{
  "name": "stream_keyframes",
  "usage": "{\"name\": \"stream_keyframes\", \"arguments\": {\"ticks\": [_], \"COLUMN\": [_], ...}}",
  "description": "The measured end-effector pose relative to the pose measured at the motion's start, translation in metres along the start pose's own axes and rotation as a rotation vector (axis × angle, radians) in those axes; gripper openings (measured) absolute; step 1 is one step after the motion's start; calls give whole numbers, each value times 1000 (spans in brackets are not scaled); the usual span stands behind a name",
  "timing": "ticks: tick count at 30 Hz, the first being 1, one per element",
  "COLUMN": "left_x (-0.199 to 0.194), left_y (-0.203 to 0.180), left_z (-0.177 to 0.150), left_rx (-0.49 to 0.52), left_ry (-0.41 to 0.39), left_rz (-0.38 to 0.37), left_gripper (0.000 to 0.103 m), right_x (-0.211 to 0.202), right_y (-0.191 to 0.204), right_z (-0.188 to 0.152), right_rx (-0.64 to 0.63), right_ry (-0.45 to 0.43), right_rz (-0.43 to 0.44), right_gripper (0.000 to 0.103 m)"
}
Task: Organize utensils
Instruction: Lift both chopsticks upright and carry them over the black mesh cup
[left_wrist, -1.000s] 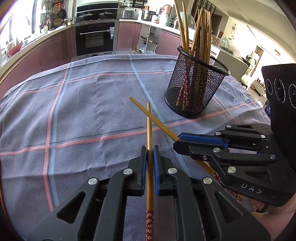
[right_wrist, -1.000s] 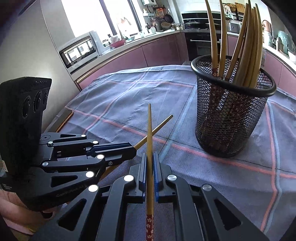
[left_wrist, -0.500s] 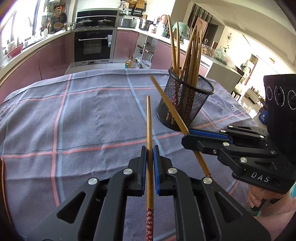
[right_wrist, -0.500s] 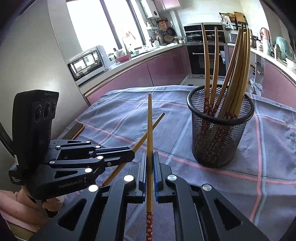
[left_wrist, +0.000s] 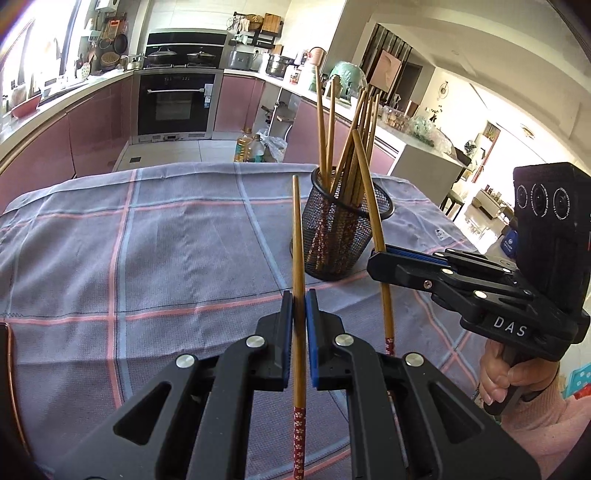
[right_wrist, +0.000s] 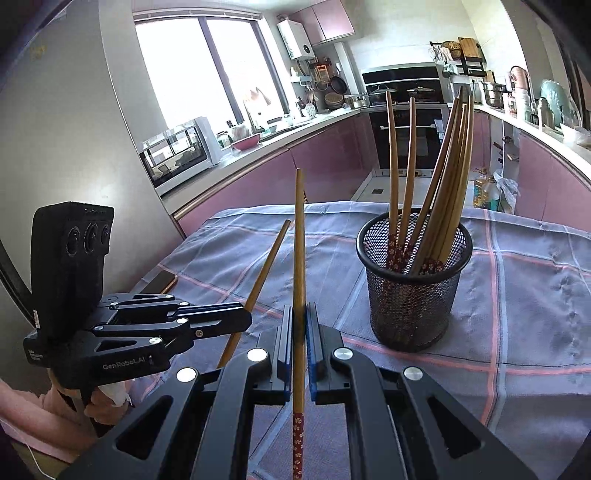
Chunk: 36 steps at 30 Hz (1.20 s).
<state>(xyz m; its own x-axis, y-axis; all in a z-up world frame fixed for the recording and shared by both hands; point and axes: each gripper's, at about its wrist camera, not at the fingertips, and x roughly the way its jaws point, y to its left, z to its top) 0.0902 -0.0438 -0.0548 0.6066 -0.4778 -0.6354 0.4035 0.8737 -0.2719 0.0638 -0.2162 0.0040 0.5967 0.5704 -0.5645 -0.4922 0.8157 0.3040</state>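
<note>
My left gripper (left_wrist: 299, 295) is shut on a wooden chopstick (left_wrist: 297, 236) with a red flowered handle end, held tilted up above the cloth. My right gripper (right_wrist: 299, 310) is shut on a second such chopstick (right_wrist: 299, 251), also raised. In the left wrist view the right gripper (left_wrist: 376, 254) sits to the right, its chopstick (left_wrist: 367, 192) crossing in front of the black mesh holder (left_wrist: 341, 236). In the right wrist view the left gripper (right_wrist: 243, 314) is at the left with its chopstick (right_wrist: 266, 266). The mesh holder (right_wrist: 413, 291) holds several chopsticks, tips up.
A grey checked tablecloth (left_wrist: 166, 258) covers the table. A phone (right_wrist: 160, 282) lies at the table's left edge. Kitchen counters and an oven (left_wrist: 177, 107) stand behind the table.
Both grippers have lifted their chopsticks off the cloth and tilted them up. The view has drawn back from the mesh holder, and the right chopstick stands steeper.
</note>
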Motion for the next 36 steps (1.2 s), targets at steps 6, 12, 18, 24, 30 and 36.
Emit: {"name": "stream_keyframes", "arguments": {"ticks": [6, 12, 18, 24, 30, 36], "left_x": [-6, -11, -15, -18, -21, -23], "left_y": [-3, -6, -10, -13, -16, -18], "left_z": [3, 5, 7, 9, 11, 12], "left_rx": [5, 8, 16, 25, 34, 39], "left_ry": [-14, -25, -35, -45, -56, -60], "left_rz": [-16, -35, -36, -32, -34, -36], "left_gripper": [8, 8, 8, 8, 8, 8], "right_x": [-8, -14, -19, -23, -28, -32], "right_y": [-3, -4, -2, -2, -3, -3], "right_z": [2, 3, 5, 6, 8, 10], "right_rx": [7, 12, 8, 9, 4, 3], "right_ry": [-19, -36, -53, -71, -86, -94], "right_rz": [3, 5, 2, -3, -3, -5], "right_gripper": [6, 6, 6, 6, 6, 6]}}
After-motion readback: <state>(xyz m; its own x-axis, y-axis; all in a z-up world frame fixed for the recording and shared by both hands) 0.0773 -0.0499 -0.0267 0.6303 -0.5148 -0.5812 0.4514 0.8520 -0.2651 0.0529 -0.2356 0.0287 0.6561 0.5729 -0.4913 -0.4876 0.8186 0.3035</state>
